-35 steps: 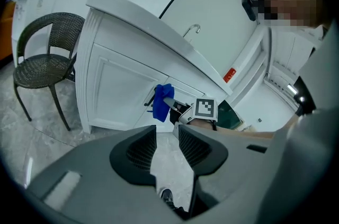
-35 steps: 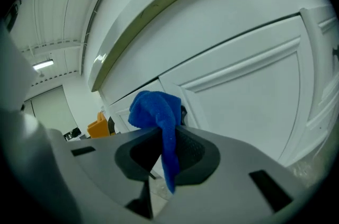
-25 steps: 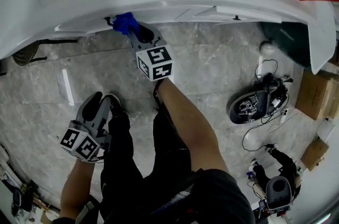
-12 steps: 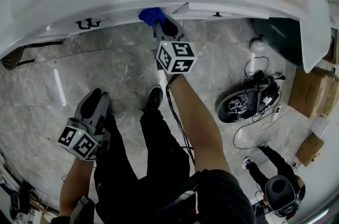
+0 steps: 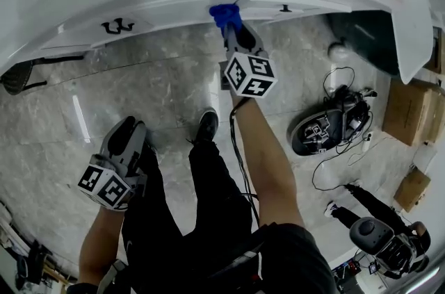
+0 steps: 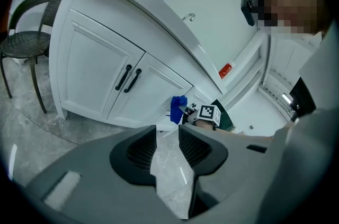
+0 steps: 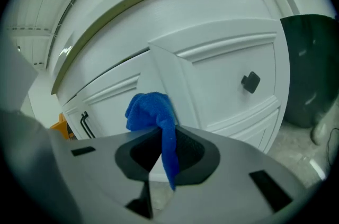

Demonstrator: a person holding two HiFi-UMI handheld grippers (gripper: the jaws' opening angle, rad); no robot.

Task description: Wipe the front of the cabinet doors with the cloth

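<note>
Now wiping: the right gripper (image 7: 161, 151) pinches the blue cloth (image 7: 152, 110), holding it at the corner post between the cabinet doors (image 7: 222, 93).
Next, I judge, the cloth needs to sweep across the knobbed door (the left gripper (image 6: 167, 146) hangs low, jaws spread, empty).

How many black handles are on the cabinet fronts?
3: left bar handle and right bar handle side by side, left of the cloth; one square knob right of it. More may be hidden.
</note>
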